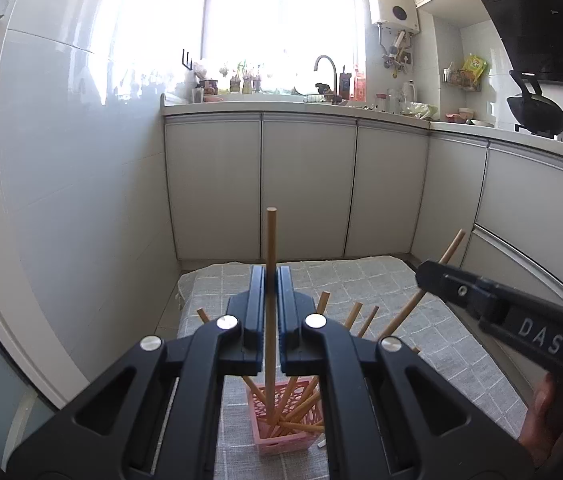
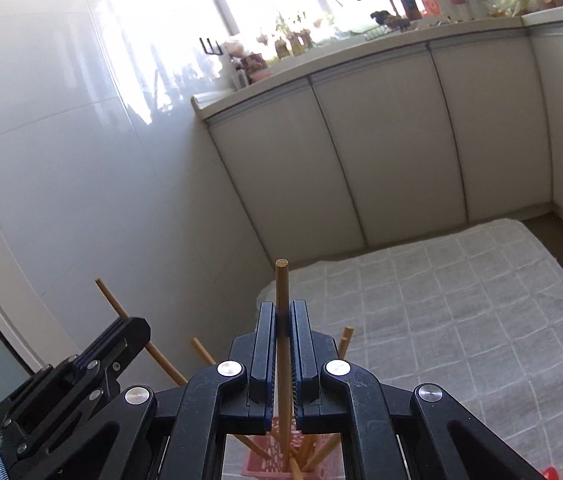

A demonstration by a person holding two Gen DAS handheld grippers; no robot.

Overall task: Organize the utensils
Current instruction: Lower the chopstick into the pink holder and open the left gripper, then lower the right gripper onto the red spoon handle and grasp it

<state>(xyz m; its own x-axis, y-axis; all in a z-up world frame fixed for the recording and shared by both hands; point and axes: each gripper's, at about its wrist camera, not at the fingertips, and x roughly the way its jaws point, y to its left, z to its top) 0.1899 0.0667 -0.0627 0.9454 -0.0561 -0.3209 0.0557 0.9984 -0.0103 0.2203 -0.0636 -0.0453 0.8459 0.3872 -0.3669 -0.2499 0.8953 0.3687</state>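
Observation:
A pink perforated basket point(image 1: 281, 438) stands on a grey checked cloth and holds several wooden chopsticks that lean outward. My left gripper point(image 1: 270, 276) is shut on one upright chopstick point(image 1: 271, 240) whose lower end reaches into the basket. My right gripper point(image 2: 282, 312) is shut on another chopstick point(image 2: 282, 280) above the same basket point(image 2: 265, 466). In the left wrist view the right gripper point(image 1: 425, 276) comes in from the right holding its slanted chopstick point(image 1: 451, 250). In the right wrist view the left gripper point(image 2: 137, 330) sits at lower left with its chopstick point(image 2: 111, 300).
The grey checked cloth point(image 1: 381, 280) covers a low table point(image 2: 461, 300) in front of white kitchen cabinets point(image 1: 305, 184). A white tiled wall point(image 1: 81, 160) is at the left. A counter with a tap point(image 1: 326, 68), bottles and a wok point(image 1: 537, 110) lies beyond.

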